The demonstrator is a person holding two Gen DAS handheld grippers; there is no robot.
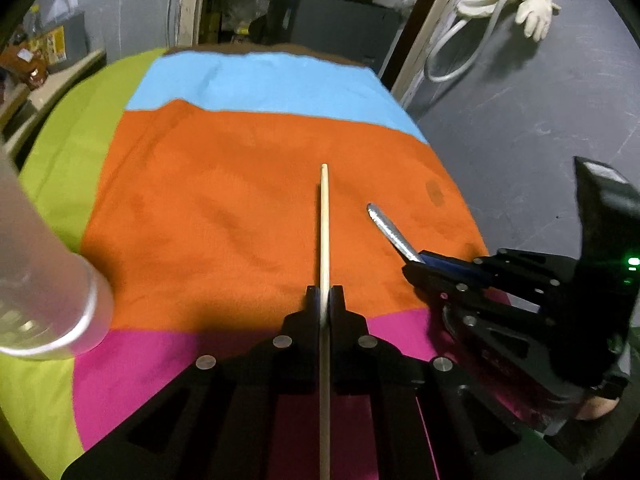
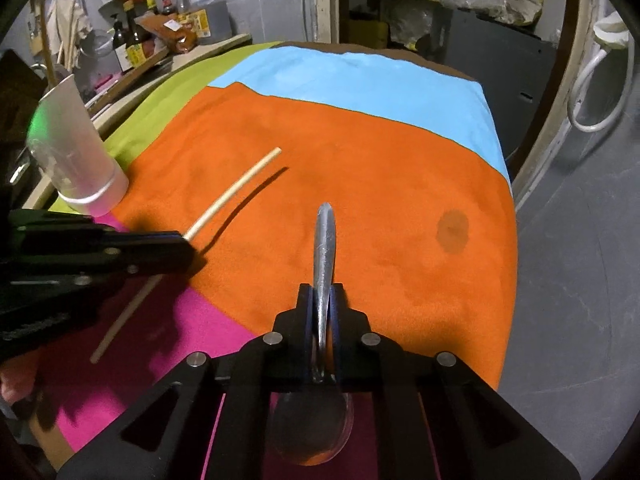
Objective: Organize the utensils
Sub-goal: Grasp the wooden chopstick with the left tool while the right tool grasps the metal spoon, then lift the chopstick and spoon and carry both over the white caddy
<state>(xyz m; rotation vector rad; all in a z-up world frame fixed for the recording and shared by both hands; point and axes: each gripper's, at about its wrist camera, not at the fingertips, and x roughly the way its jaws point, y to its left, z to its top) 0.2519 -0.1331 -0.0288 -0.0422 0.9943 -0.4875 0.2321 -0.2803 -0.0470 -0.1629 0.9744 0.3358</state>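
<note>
Gripping a pale wooden chopstick (image 1: pixel 324 216) near its middle, the left claw (image 1: pixel 324 300) is closed tight on it above the tabletop's orange, pink, blue and green cloth (image 1: pixel 224 184); its far end points away over the orange patch. To the right, the right claw (image 2: pixel 323 300) is clamped on a metal spoon (image 2: pixel 326 240), handle pointing far, bowl near the camera; a translucent cup (image 2: pixel 76 152) stands at the left edge.

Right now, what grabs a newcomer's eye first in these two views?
The bright cloth in orange, blue, green and pink fills both views. Over it, the left gripper pinches a wooden chopstick and the right gripper pinches a metal spoon. A clear cup stands at the cloth's left edge.
</note>
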